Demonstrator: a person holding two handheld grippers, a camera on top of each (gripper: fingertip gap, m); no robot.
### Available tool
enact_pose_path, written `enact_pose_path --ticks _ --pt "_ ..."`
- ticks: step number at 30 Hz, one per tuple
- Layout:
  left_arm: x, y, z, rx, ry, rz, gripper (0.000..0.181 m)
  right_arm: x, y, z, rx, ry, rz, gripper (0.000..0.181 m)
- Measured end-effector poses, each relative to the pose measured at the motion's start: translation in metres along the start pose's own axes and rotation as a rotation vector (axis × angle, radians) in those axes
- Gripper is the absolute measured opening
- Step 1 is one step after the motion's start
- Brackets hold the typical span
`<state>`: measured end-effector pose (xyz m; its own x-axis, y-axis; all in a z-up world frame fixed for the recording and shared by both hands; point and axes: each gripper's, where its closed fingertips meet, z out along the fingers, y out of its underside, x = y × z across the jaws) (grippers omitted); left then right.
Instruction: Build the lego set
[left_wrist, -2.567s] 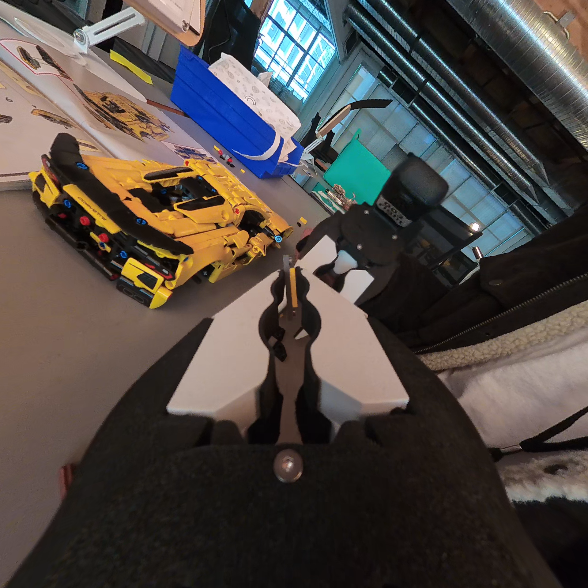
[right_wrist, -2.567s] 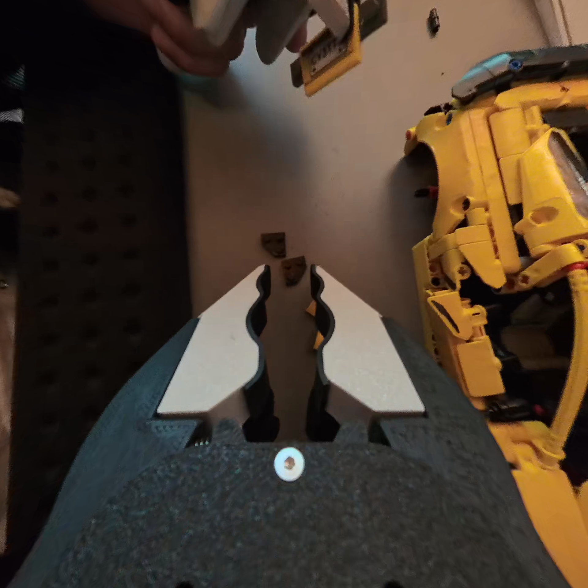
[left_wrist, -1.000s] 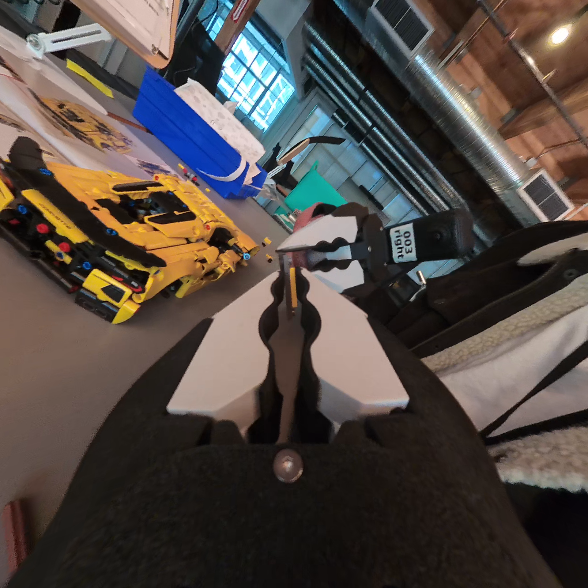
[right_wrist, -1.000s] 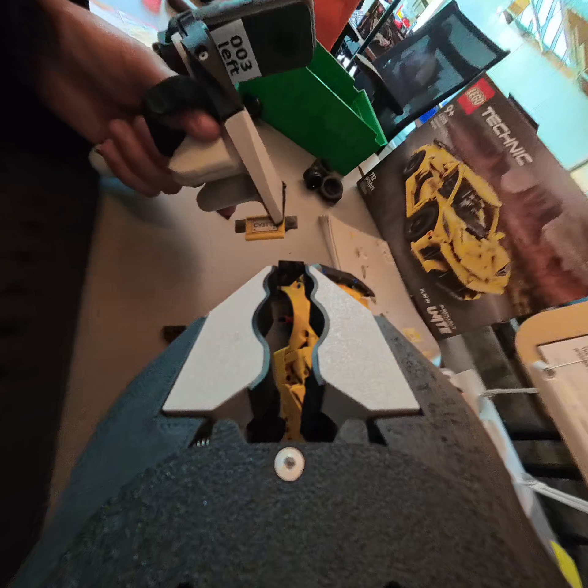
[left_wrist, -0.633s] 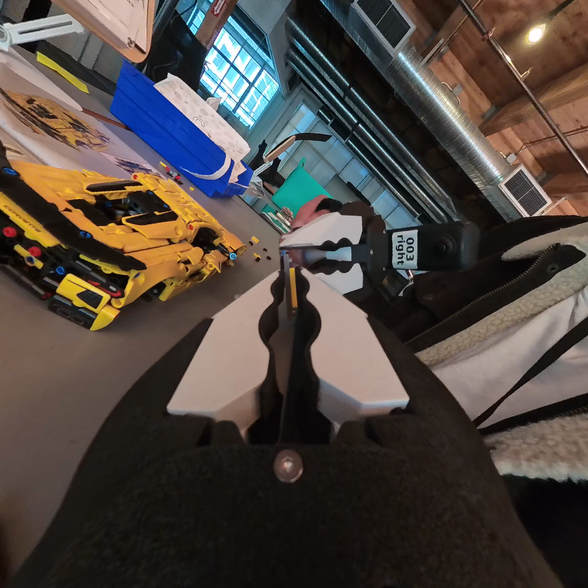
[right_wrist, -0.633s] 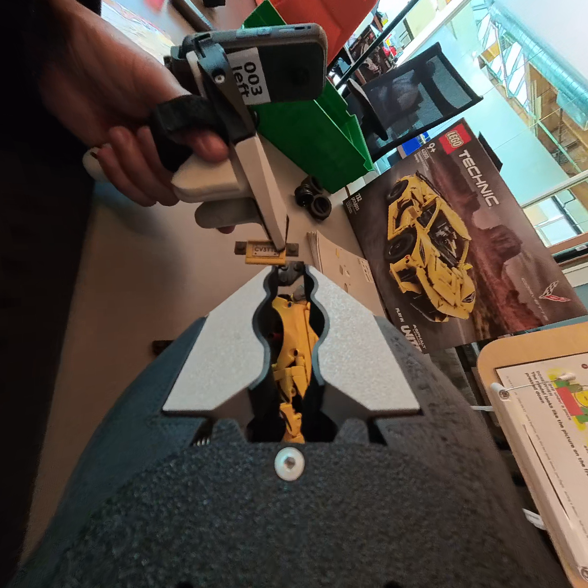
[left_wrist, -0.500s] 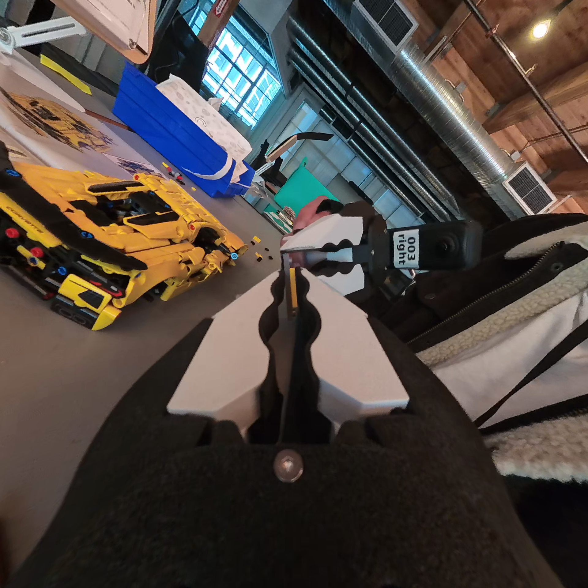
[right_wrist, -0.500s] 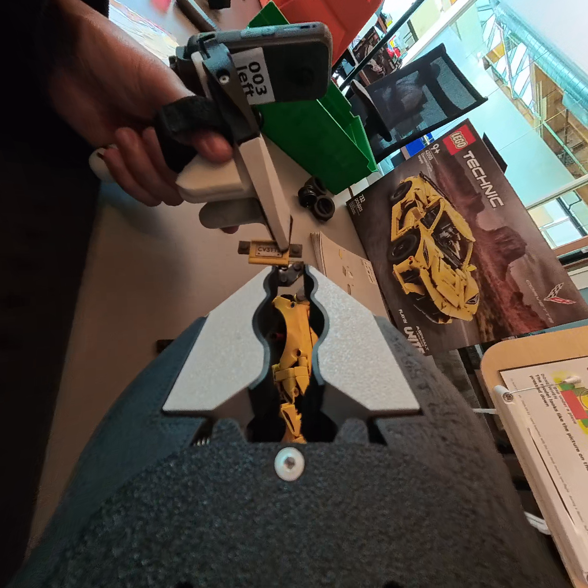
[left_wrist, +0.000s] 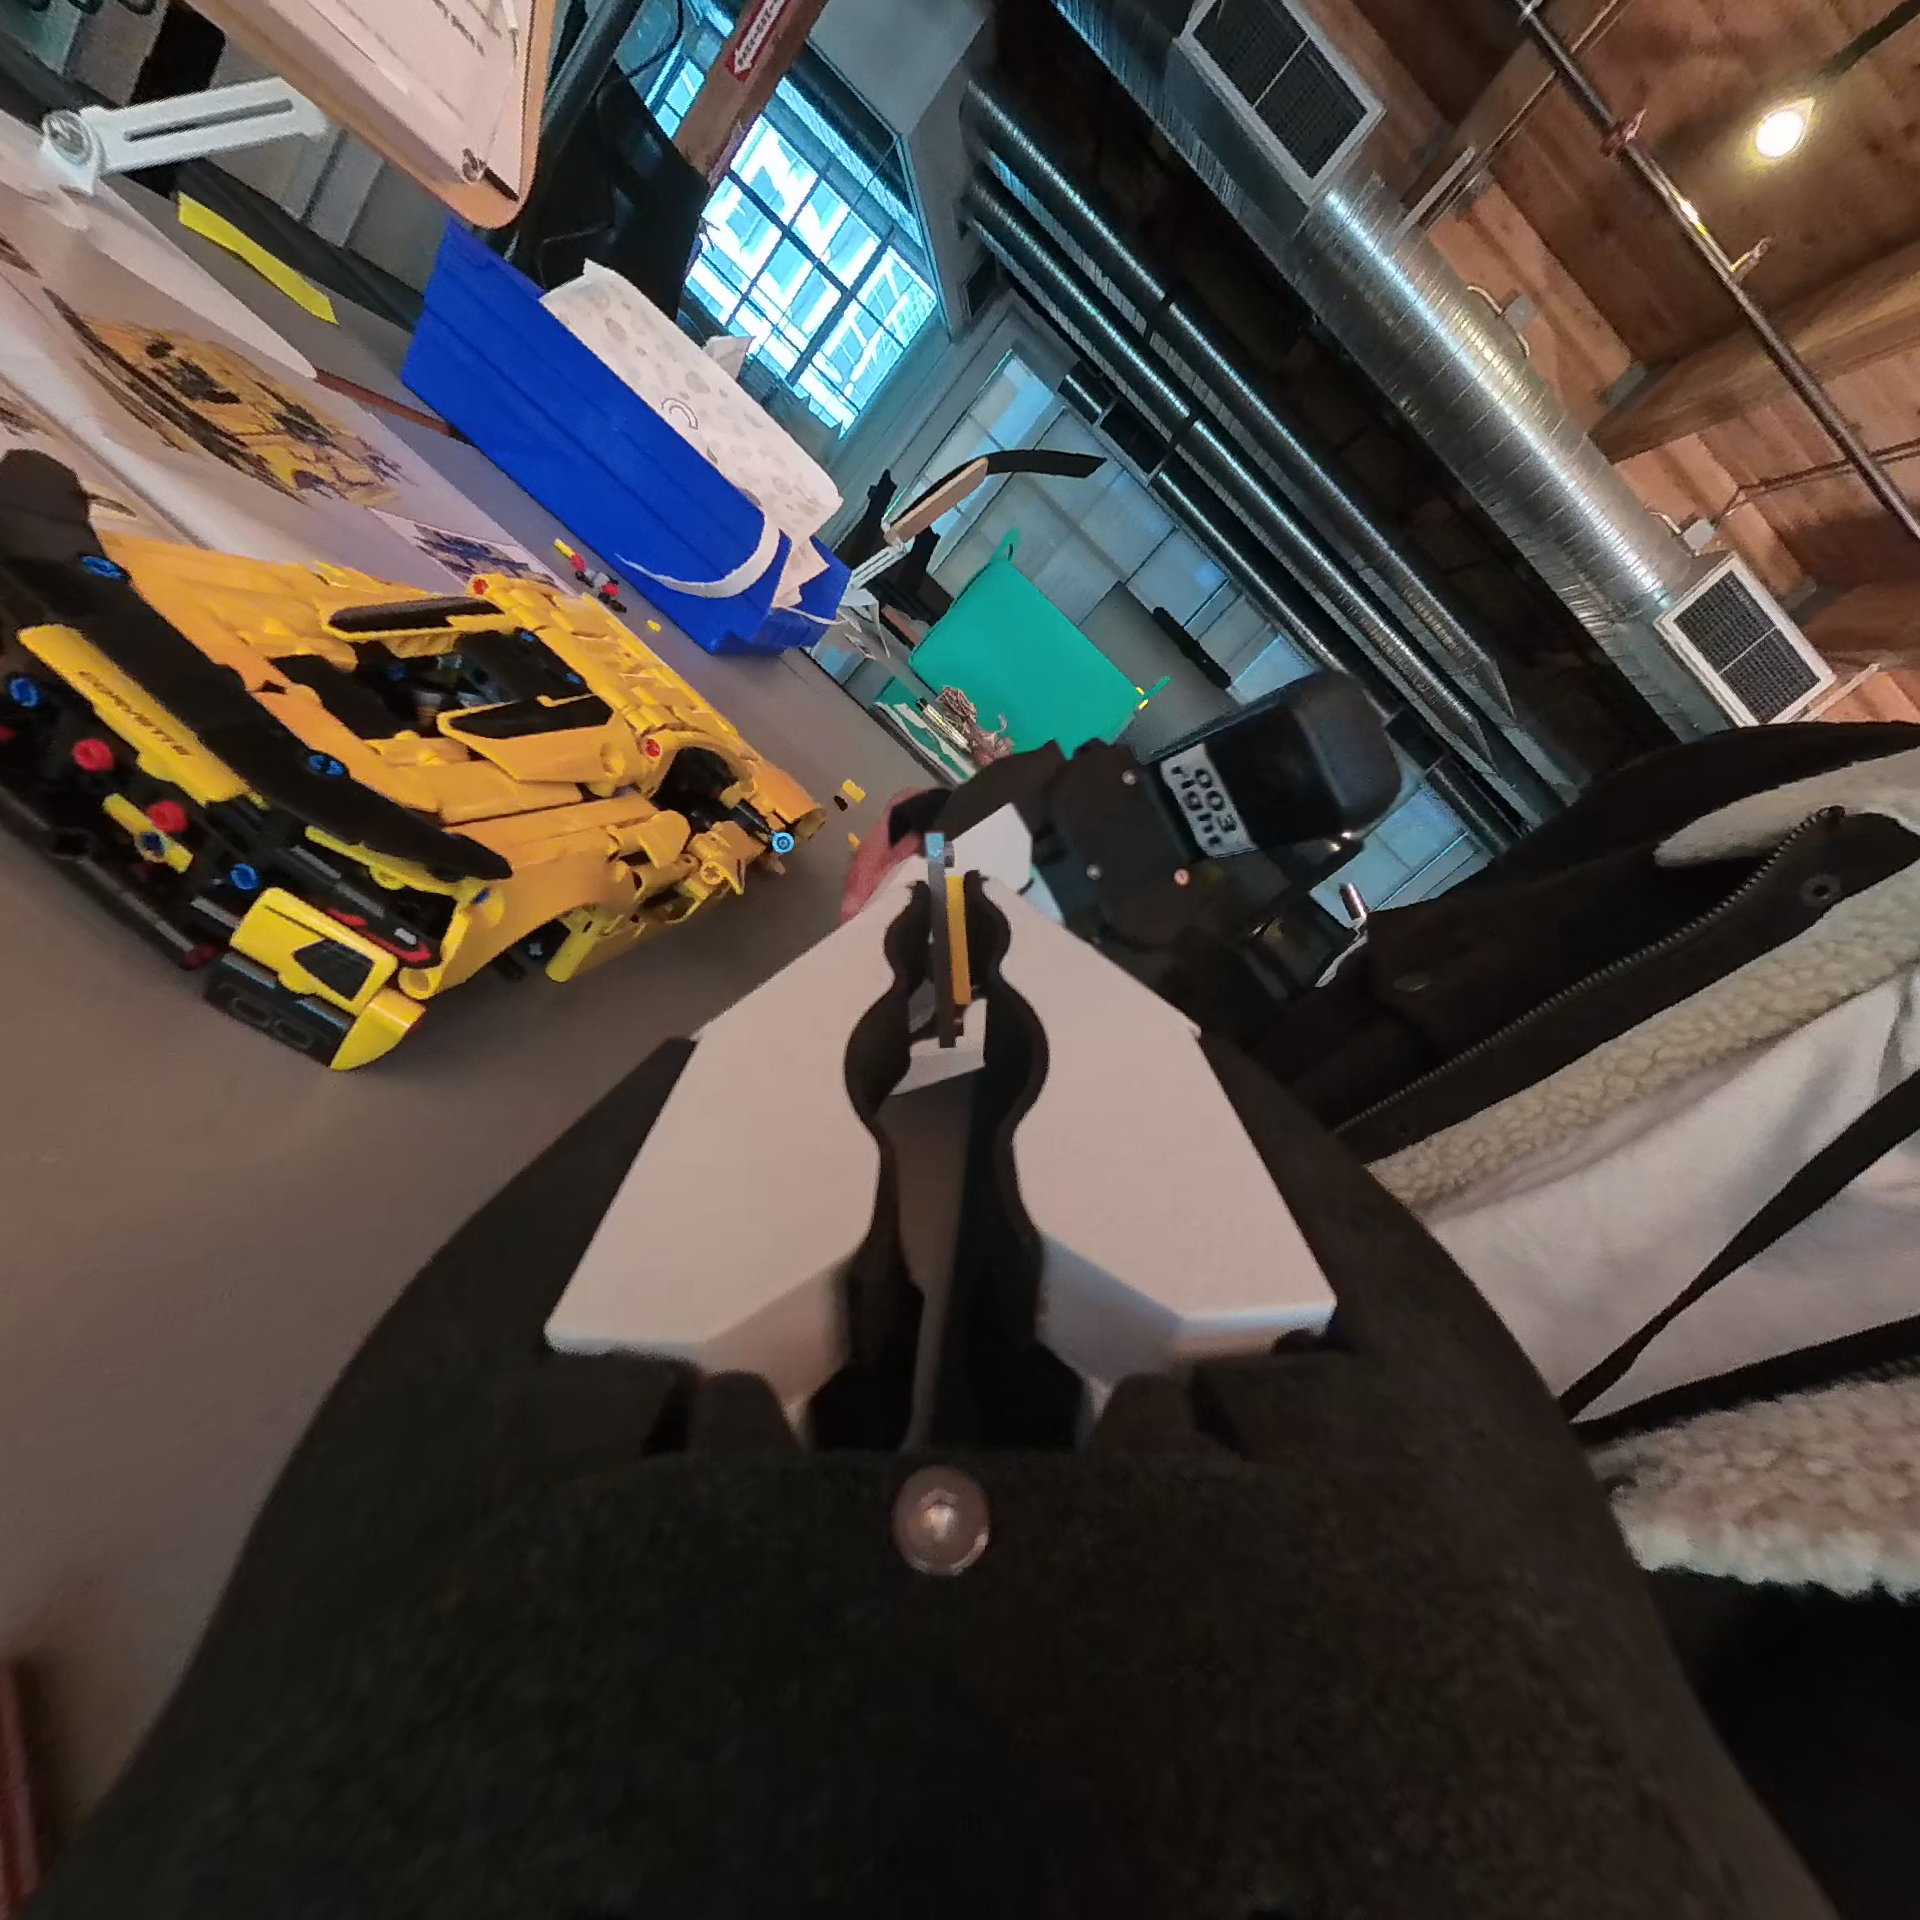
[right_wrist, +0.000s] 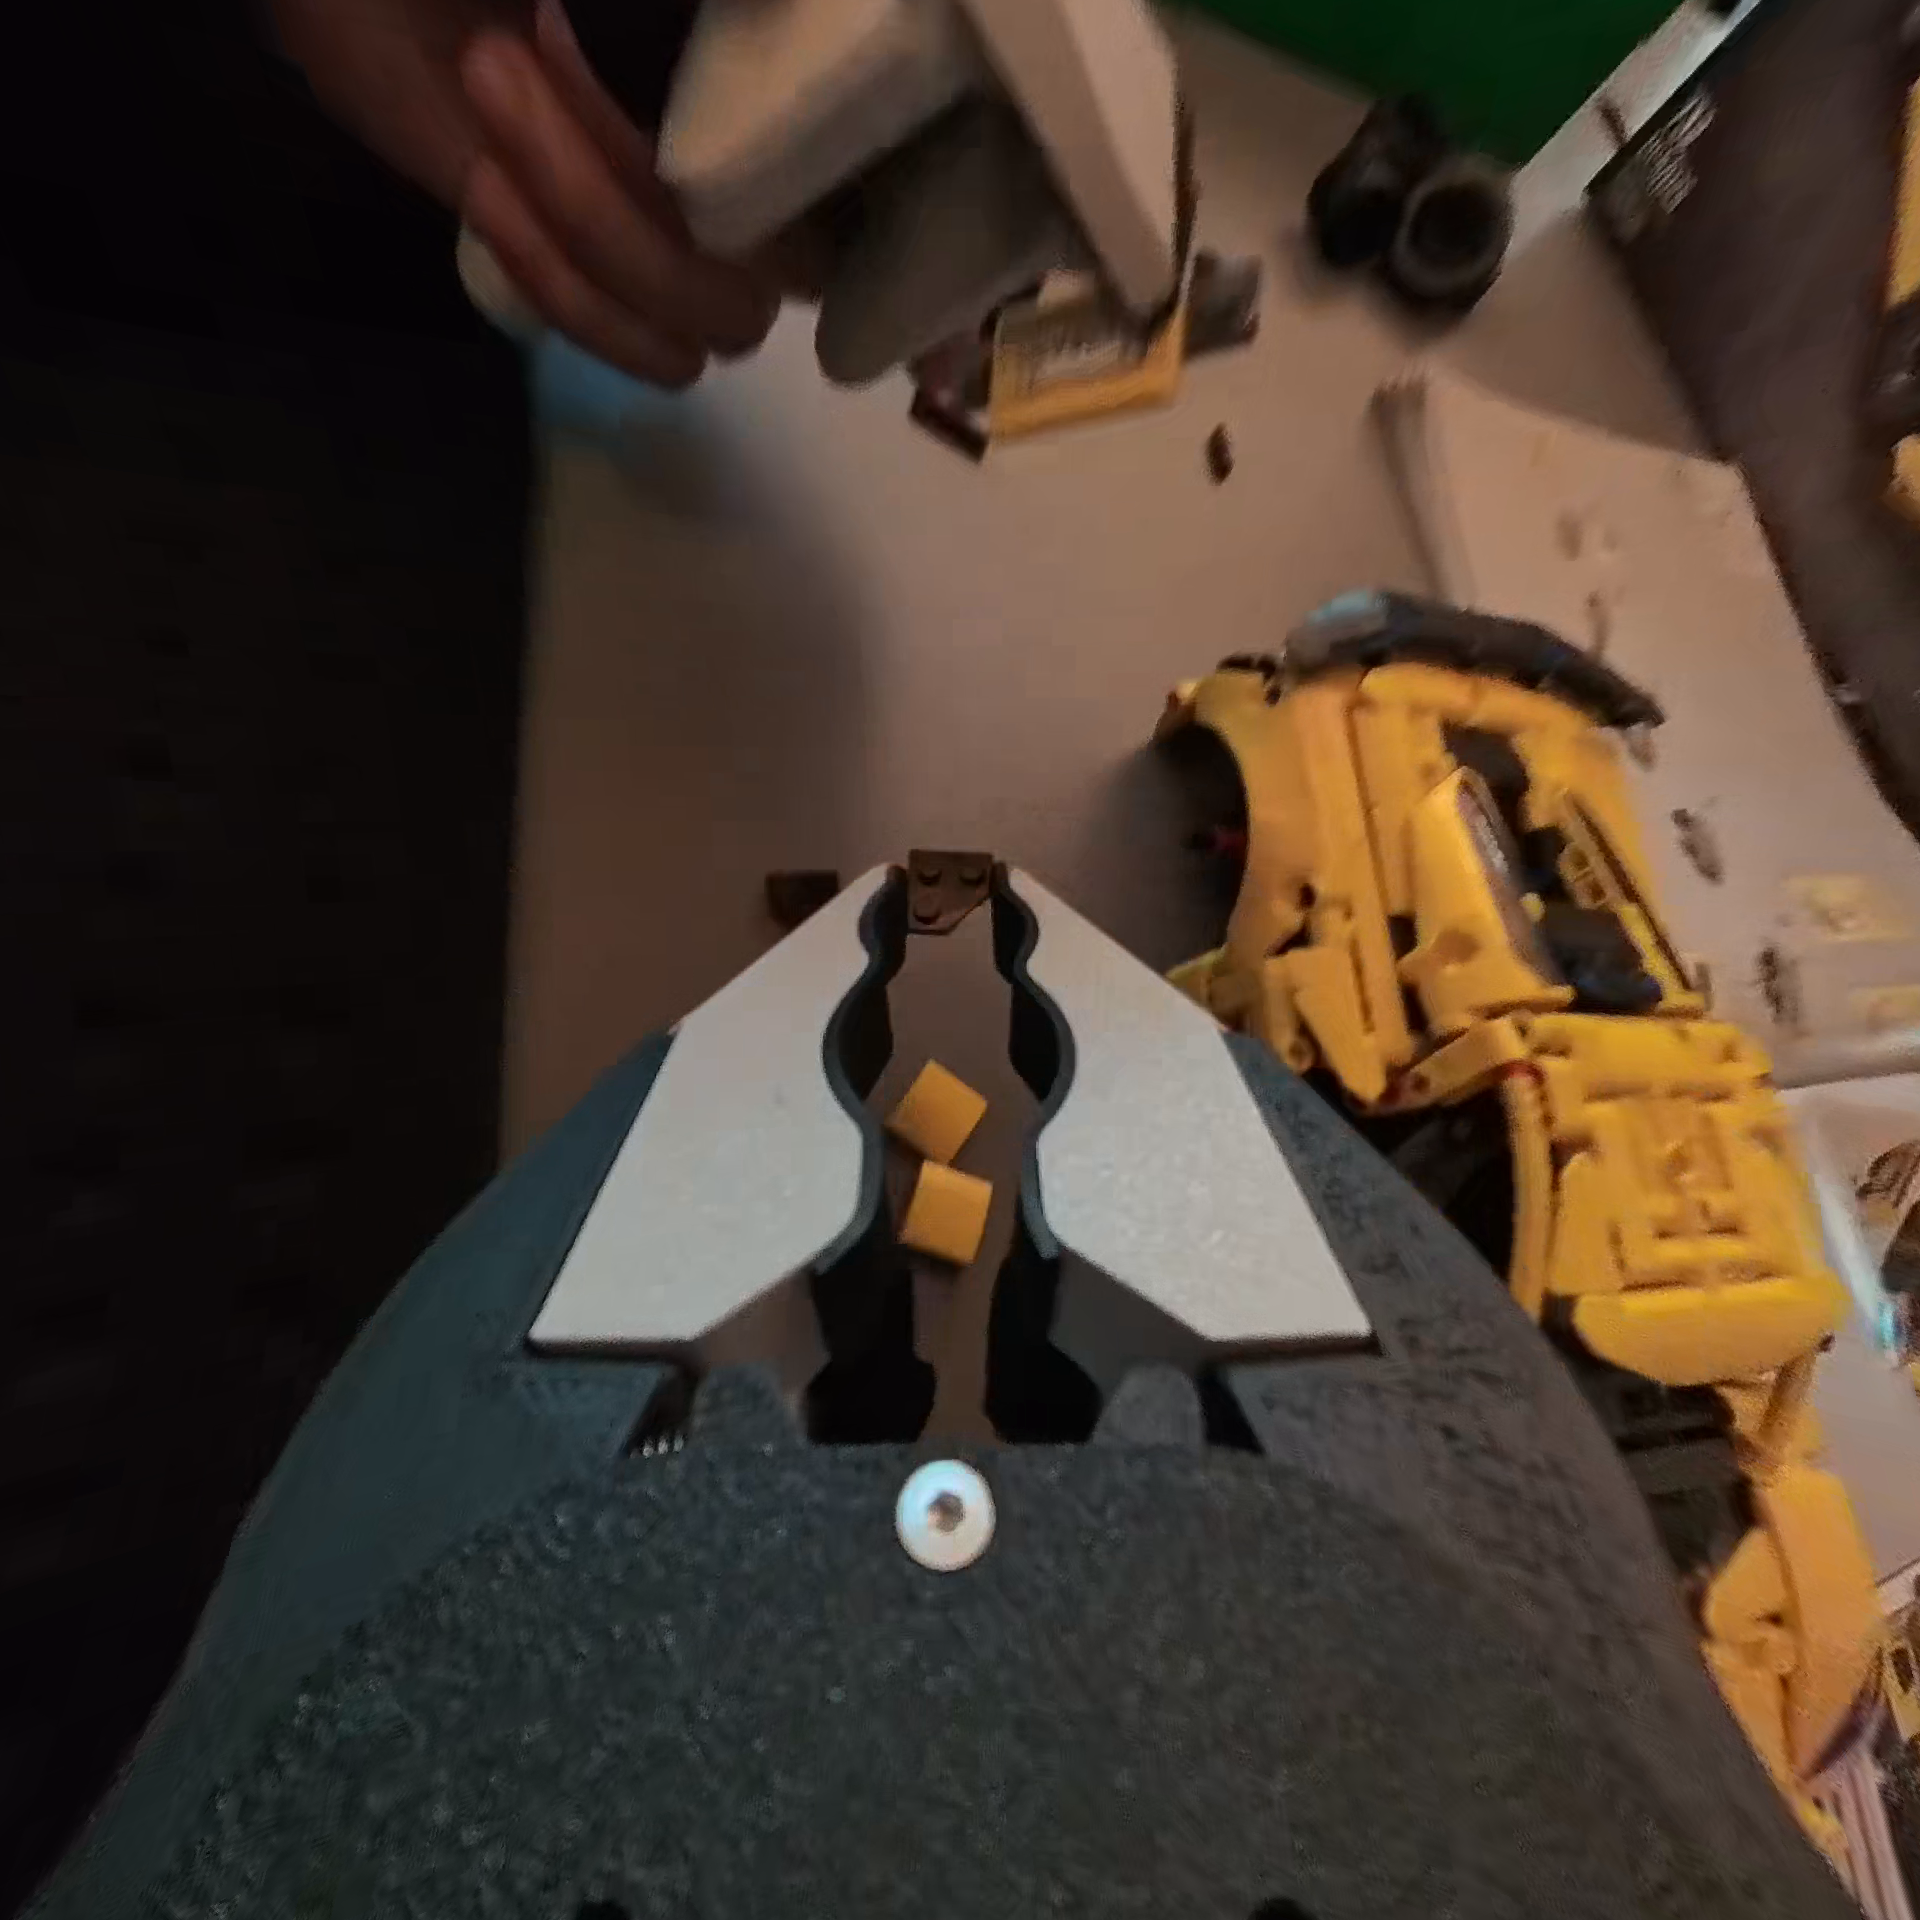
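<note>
My left gripper (left_wrist: 948, 914) is shut on a thin yellow and dark plate assembly (left_wrist: 954, 951), held edge-on above the table. It shows blurred at the top of the right wrist view (right_wrist: 1132, 291), with the yellow plate (right_wrist: 1081, 364) in its tips. My right gripper (right_wrist: 948, 878) points down at the table and is shut on a small dark wedge plate (right_wrist: 945, 894). It also shows in the left wrist view (left_wrist: 1195, 831), just beyond my left tips. The yellow car model (left_wrist: 416, 769) stands on the grey table (left_wrist: 208, 1195), and lies right of my right gripper (right_wrist: 1455, 987).
Two small yellow tiles (right_wrist: 935, 1107) and a dark wedge piece (right_wrist: 800, 891) lie on the table under my right gripper. Black tyres (right_wrist: 1413, 223), the set's box (right_wrist: 1766, 208) and a booklet (right_wrist: 1507, 499) lie beyond. A blue bin (left_wrist: 592, 447) stands behind the car.
My right gripper has drawn back from the yellow plate and swung down to face the table, the dark wedge still in its tips. My left gripper keeps its hold and has shifted slightly.
</note>
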<state>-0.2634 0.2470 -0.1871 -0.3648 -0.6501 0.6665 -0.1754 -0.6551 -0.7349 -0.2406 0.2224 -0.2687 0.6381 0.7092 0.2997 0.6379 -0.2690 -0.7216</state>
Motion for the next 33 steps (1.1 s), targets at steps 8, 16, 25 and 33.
enact_pose_path --ticks 8,16,25,33 --pt "0.000 0.003 0.002 -0.017 -0.001 -0.002 0.006 -0.039 0.020 -0.005 -0.051 -0.284 0.273 0.017" --pt "0.022 0.003 0.006 -0.012 0.071 0.115 0.006 -0.028 -0.024 -0.015 0.154 -0.340 0.408 0.032" --pt "0.039 0.004 0.011 0.013 0.106 0.226 0.006 -0.011 -0.083 -0.031 0.446 -0.317 0.402 0.004" --pt "0.021 -0.011 0.003 0.089 0.053 0.100 0.027 0.038 -0.063 -0.039 0.233 0.392 -0.283 0.003"
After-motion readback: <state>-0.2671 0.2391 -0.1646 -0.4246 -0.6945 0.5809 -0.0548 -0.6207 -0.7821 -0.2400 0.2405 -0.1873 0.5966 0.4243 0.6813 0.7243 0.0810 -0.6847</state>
